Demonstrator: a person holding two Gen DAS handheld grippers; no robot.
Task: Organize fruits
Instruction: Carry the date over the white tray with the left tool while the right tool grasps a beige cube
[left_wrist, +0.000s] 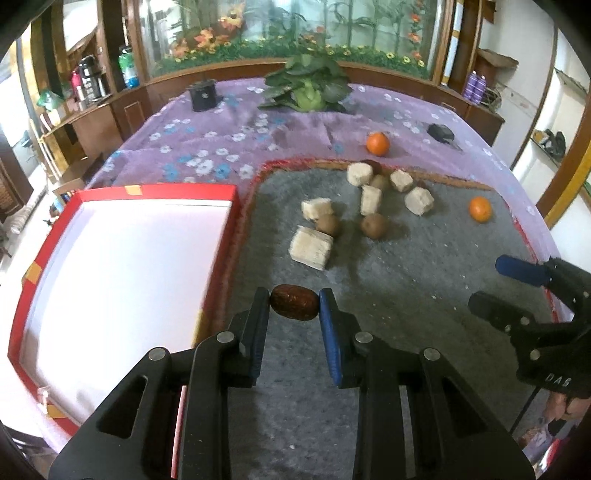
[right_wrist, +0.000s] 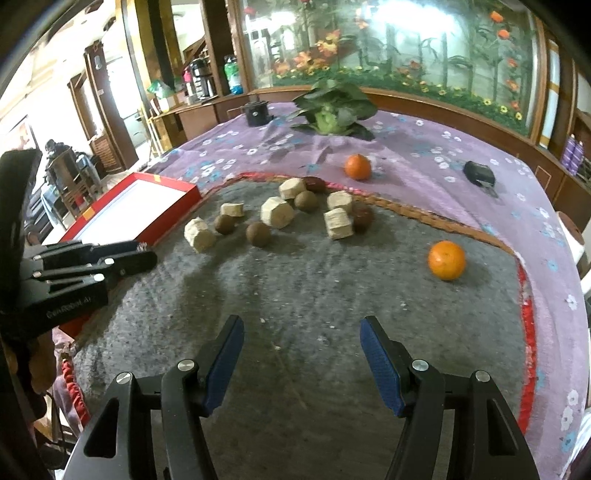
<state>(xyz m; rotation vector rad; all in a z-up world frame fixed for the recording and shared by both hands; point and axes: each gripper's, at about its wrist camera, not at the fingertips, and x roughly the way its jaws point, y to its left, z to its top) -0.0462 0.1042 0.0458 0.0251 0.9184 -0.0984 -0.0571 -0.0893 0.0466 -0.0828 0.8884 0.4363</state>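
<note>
Two blue-padded fingers of the left gripper (left_wrist: 294, 303) pinch a dark reddish-brown, date-like fruit (left_wrist: 294, 305) by its two ends, holding it above the grey mat (left_wrist: 406, 295). Just to the left lies the red box (left_wrist: 155, 190), its white floor bare where visible. The step in hand looks like carrying this fruit into the box. To do it well, keep the squeeze steady, since the grip is only on the fruit's narrow ends and it could pivot or slip. Clear the red wall before lowering, then let go low over the white floor so the fruit does not roll.

Farther out on the mat, pale wooden blocks (left_wrist: 311, 247) lie mixed with brown kiwi-like fruits (left_wrist: 373, 226), some touching. One orange (left_wrist: 480, 209) sits near the mat's right edge; another orange (left_wrist: 378, 143) rests beyond it on the purple flowered cloth (left_wrist: 221, 136).

The right gripper (right_wrist: 302, 363) hangs over bare mat, fingers spread wide, holding nothing, well apart from the fruit.
</note>
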